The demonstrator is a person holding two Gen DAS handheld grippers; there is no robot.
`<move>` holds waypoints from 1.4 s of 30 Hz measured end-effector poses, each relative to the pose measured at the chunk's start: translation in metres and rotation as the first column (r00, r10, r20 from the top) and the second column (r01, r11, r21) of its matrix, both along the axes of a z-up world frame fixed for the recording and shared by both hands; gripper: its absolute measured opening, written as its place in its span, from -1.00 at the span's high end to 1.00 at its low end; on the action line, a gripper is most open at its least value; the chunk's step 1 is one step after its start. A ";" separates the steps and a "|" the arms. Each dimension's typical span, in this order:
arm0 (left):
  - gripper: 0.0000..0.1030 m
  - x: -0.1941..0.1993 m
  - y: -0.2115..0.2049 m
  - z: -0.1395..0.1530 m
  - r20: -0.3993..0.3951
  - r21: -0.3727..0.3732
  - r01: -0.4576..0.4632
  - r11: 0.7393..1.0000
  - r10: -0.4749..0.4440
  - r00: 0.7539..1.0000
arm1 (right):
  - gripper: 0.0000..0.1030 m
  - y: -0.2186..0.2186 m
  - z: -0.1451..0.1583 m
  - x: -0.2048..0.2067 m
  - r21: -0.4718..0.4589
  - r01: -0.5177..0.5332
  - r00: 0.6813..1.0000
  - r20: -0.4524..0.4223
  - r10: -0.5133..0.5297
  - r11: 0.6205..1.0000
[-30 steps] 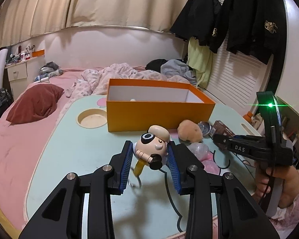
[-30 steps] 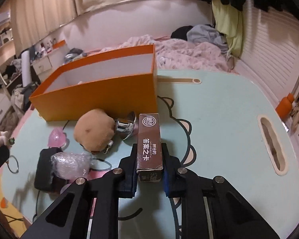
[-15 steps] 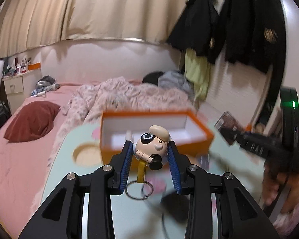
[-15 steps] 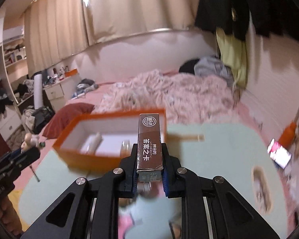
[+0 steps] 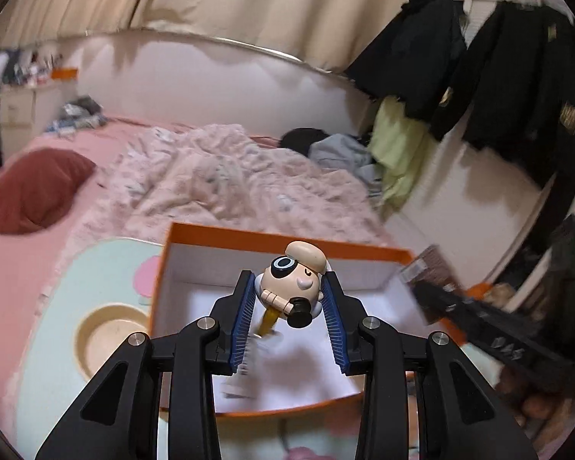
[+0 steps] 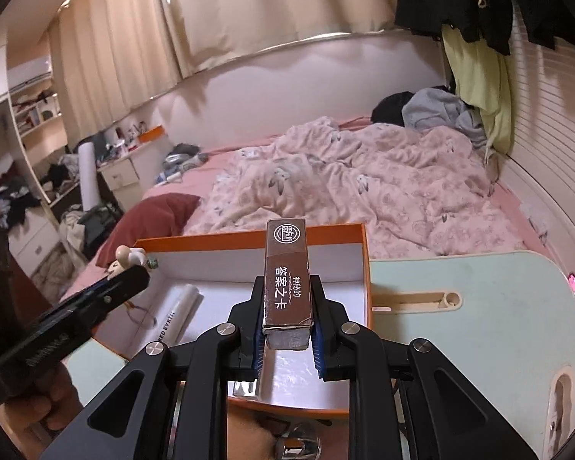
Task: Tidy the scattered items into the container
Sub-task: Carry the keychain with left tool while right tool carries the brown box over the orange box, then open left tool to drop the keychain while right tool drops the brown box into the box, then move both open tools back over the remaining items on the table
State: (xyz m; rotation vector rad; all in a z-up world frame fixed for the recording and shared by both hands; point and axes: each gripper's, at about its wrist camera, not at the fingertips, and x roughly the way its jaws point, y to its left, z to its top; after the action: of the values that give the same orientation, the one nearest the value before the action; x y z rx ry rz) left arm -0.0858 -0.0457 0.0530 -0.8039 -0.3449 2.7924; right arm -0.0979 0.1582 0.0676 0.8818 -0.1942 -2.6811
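- Hovering over the orange box [image 5: 272,238], the left gripper [image 5: 289,308] has risen from the tabletop [image 5: 53,329] and now clamps the cartoon-head keychain [image 5: 292,281].
- Right gripper [image 6: 287,329], likewise lifted, pinches the brown card box [image 6: 287,280] above the container.
- A white tube [image 6: 176,316], possibly cosmetic, lies inside.

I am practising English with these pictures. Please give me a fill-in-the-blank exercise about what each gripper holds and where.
1. The left gripper is shut on a toy ____ keychain.
2. The right gripper holds a ____ card box.
3. Both are above the open ____ box.
4. A white ____ lies inside it.

Missing words: sheep; brown; orange; tube
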 end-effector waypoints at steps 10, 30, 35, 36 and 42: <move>0.29 -0.008 -0.012 -0.004 -0.006 0.009 -0.048 0.999 0.048 0.999 | 0.58 -0.012 -0.012 -0.006 0.089 0.022 0.999 -0.026 -0.020 0.996; -0.36 0.027 -0.023 0.025 -0.118 0.031 -0.068 0.997 0.071 0.990 | -0.31 -0.011 0.019 0.040 0.081 0.041 0.984 -0.174 -0.027 0.996; -0.36 0.053 -0.024 0.037 -0.116 0.014 -0.045 0.999 0.047 0.992 | -0.36 -0.011 0.026 0.064 0.063 0.006 0.985 -0.173 0.005 0.998; -0.36 0.060 -0.022 0.038 -0.114 -0.003 -0.035 0.999 0.035 0.993 | -0.38 -0.011 0.026 0.070 0.059 -0.002 0.985 -0.170 0.013 0.998; -0.36 0.105 -0.004 0.036 -0.059 -0.057 0.041 0.998 -0.044 0.997 | -0.57 0.004 0.026 0.103 -0.034 -0.071 0.992 -0.103 0.067 0.997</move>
State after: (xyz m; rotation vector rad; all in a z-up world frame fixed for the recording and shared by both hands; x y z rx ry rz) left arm 0.0194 -0.0496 0.0894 -0.7283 -0.2377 2.7905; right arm 0.0052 0.1618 0.0933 0.7253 -0.1868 -2.6407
